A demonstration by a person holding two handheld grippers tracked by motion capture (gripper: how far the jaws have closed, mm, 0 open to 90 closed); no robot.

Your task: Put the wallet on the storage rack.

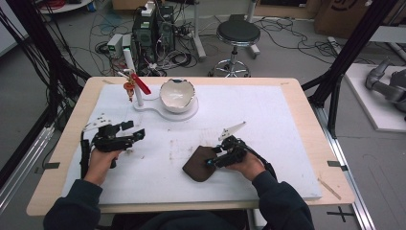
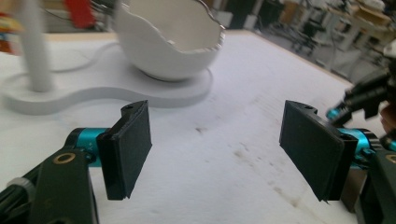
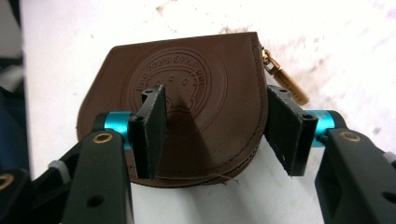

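The right claw [image 3: 217,133] pinches the brown leather coin pouch [image 3: 187,88] lying flat on the white worktop [image 1: 287,124]. The left claw [image 2: 219,149] gapes wide, holding nothing, near the cracked white bowl [image 2: 168,42].

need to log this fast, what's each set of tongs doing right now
Left tongs: open, nothing between them, above bare table.
Right tongs: one pad on top of the brown leather pouch, the other at its edge; a firm grip cannot be told.

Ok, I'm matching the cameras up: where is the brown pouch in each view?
High view: brown pouch bottom centre, at the right gripper.
Left gripper view: probably the brown sliver at the bottom right edge.
Right gripper view: centre, between its jaws.
Shared landmark: white mat.
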